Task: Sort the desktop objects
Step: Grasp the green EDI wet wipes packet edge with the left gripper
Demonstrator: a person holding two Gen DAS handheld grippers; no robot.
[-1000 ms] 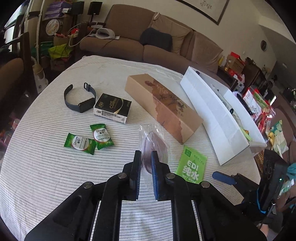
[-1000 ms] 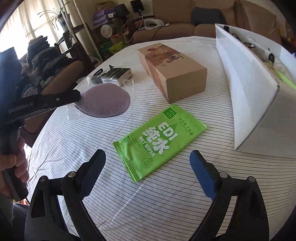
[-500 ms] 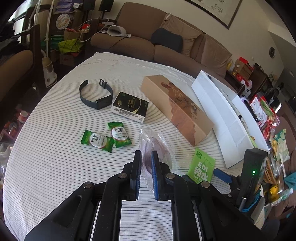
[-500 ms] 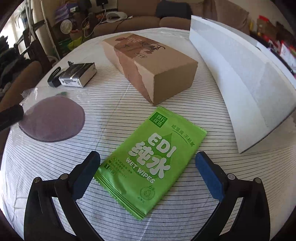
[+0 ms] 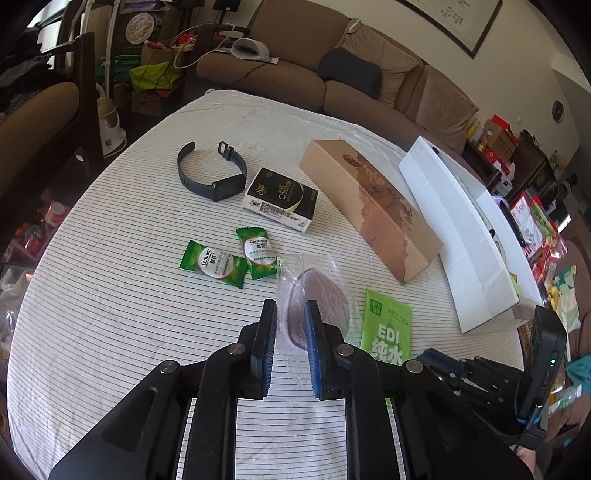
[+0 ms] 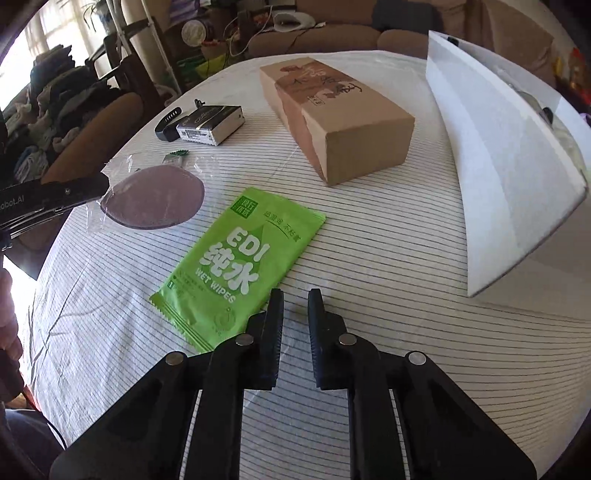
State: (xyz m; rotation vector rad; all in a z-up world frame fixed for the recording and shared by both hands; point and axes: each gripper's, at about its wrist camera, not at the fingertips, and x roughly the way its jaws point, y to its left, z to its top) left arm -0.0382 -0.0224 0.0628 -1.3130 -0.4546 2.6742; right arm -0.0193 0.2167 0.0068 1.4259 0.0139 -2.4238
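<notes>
A long brown sofa (image 5: 332, 77) with a dark cushion (image 5: 351, 72) runs along a cream wall (image 5: 524, 48) beyond the round bench (image 5: 92, 295) with its white striped cloth. A framed picture (image 5: 454, 18) hangs above the sofa, and a small round clock (image 5: 558, 110) sits on the wall further right. To the left stand dark wooden chairs (image 5: 44, 107) and cluttered shelves (image 5: 147, 44), with bright daylight from a window (image 6: 33, 37).
</notes>
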